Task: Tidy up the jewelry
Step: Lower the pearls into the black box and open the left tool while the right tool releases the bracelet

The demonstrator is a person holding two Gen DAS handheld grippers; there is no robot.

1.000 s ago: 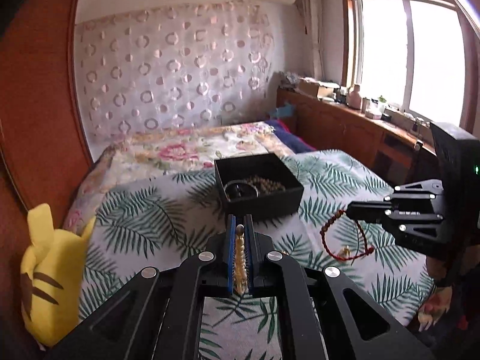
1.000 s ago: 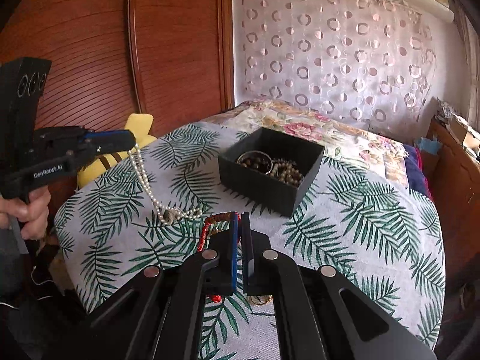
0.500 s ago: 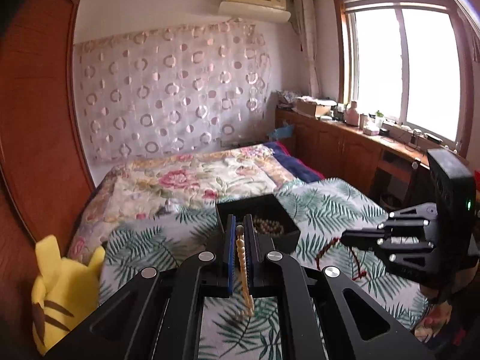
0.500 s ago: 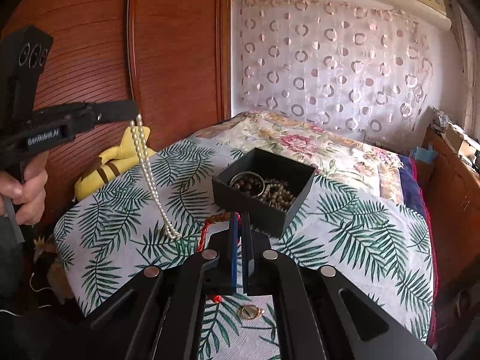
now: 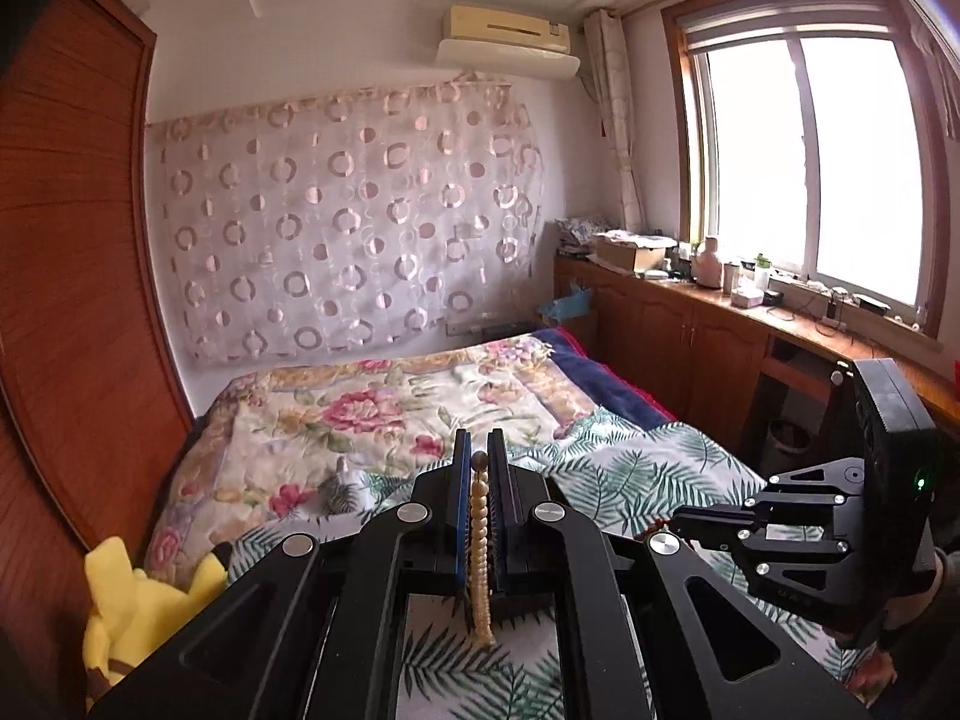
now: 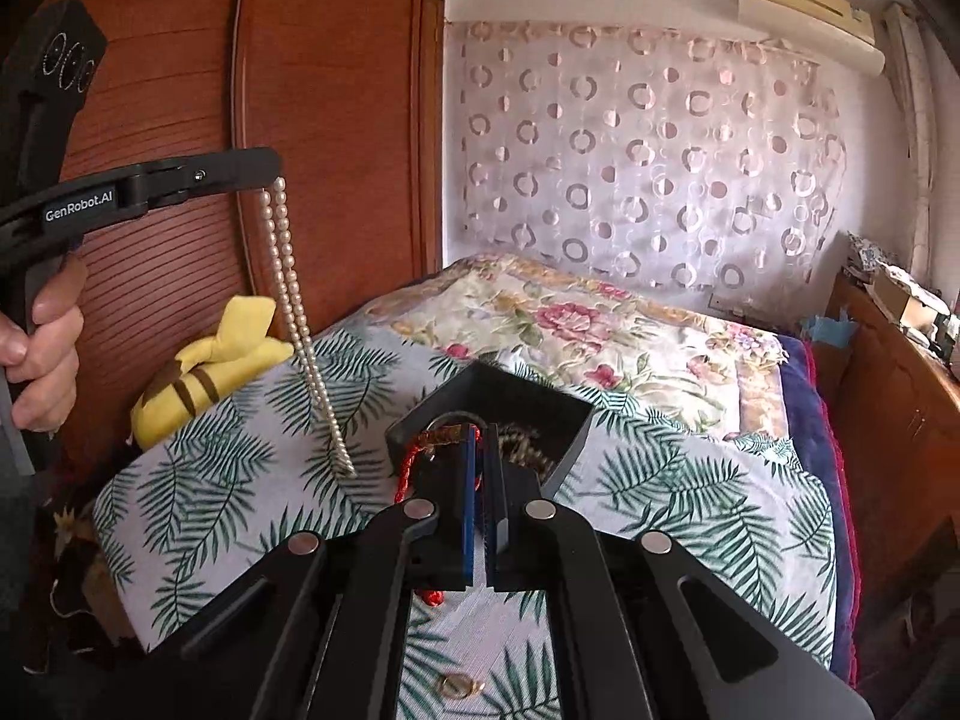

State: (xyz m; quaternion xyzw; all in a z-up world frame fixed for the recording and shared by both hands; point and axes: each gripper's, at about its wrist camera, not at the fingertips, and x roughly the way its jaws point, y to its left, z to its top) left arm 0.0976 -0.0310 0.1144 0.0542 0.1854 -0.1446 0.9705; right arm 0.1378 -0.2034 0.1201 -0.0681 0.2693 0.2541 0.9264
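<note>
Pearl necklace (image 6: 298, 313) dangled doubled from the left gripper (image 6: 271, 171), pinched tight between closed fingers, hung clear above the palm-leaf cloth (image 6: 252, 450), lowest loop beside the black box (image 6: 543, 405). Red cord bracelet (image 6: 410, 463) clamped in the right gripper (image 6: 480, 450), jaws nearly together, draped at the box's near corner. Held beads inside, that box. Gold ring (image 6: 457, 686) lay low on the cloth. Yellow plush (image 6: 210, 369) sat at the far-left edge.

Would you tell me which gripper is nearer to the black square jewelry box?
Right. The right gripper, shut on the red cord bracelet, sits at the black square jewelry box. The left gripper hangs the pearl necklace high, off to its left.
</note>
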